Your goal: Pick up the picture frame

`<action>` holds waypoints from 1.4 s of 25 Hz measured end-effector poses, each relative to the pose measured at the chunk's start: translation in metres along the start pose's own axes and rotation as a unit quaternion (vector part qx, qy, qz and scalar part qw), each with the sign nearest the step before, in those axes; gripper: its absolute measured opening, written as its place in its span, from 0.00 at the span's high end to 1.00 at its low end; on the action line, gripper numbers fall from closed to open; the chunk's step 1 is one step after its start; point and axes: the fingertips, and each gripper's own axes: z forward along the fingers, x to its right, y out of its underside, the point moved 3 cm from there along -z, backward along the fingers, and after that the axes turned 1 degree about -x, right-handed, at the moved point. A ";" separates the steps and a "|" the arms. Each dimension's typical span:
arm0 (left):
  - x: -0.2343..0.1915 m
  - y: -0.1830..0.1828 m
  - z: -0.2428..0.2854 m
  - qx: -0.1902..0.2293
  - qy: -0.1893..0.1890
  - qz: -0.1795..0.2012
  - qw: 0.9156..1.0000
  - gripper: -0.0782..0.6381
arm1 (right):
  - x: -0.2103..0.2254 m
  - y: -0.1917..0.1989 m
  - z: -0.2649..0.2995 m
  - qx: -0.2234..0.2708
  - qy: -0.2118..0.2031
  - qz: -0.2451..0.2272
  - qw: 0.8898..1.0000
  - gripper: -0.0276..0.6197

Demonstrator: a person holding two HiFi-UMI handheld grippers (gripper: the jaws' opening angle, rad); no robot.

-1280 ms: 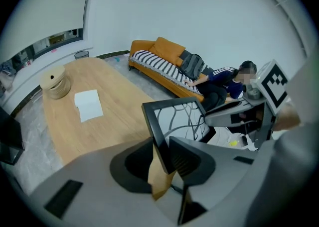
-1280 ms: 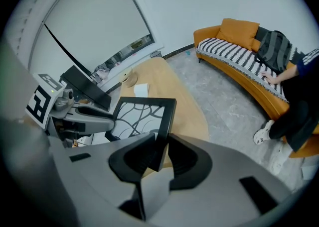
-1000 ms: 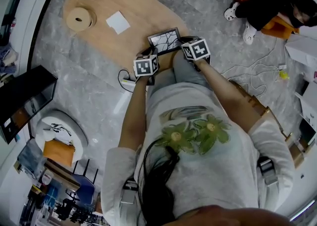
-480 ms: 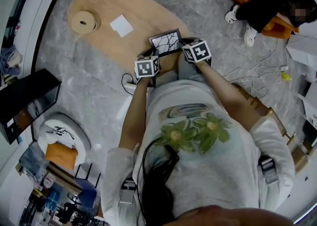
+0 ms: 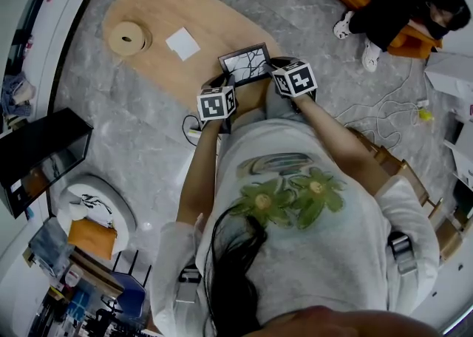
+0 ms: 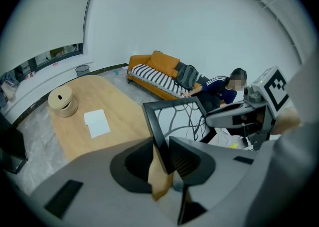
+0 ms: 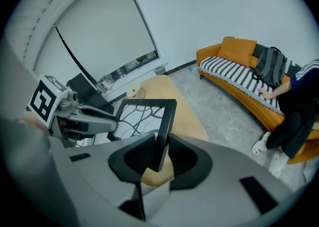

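Note:
A black picture frame with a branch pattern on white hangs above the near end of the oval wooden table, held from both sides. My left gripper is shut on the frame's left edge, its jaws pressed on the black border. My right gripper is shut on the frame's right edge in the same way. In the left gripper view the right gripper shows across the frame, and in the right gripper view the left gripper shows likewise.
On the table lie a roll of tape and a white paper square. An orange sofa with a person on it stands to the right. Cables trail on the grey floor. A black box stands at the left.
Both grippers have risen together with the frame, which now sits a little higher and farther up in the head view. The grip on both edges is unchanged.

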 end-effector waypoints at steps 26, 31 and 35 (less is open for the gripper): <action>0.014 -0.043 -0.053 0.063 -0.019 -0.002 0.998 0.74 | -0.017 -0.045 -0.048 0.056 -0.010 -0.008 0.998 0.82; 0.018 -0.061 -0.066 0.086 -0.032 0.010 0.996 0.74 | -0.020 -0.059 -0.061 0.078 -0.006 -0.006 0.997 0.82; 0.021 -0.074 -0.077 0.104 -0.035 0.018 0.994 0.74 | -0.023 -0.073 -0.073 0.098 -0.007 -0.010 0.995 0.82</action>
